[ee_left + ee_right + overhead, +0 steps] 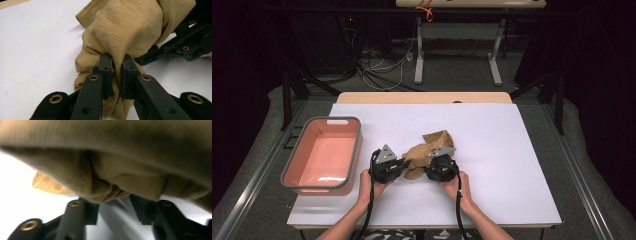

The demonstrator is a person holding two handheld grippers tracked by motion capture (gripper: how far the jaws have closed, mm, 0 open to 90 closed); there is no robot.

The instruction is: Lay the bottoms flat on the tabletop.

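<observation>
In the high view, a tan cloth [424, 152] is lying bunched on the white table [492, 150], near its front edge, between the left gripper [404, 166] and the right gripper [428, 167], which are facing each other with the person's 2 hands behind them. A pink bin [323, 155] is sitting well to the left of the cloth, on the table's left edge. In the left gripper view, the left gripper [117, 72] is pinching a fold of the tan cloth [130, 32] between its 2 jaws, which are pressing close together on the fabric, while the right gripper [175, 48] is showing at the far right against the cloth. In the right gripper view, the right gripper [113, 206] is standing with its 2 jaws spread apart under the tan cloth [112, 165], which is hanging blurred just above them.
</observation>
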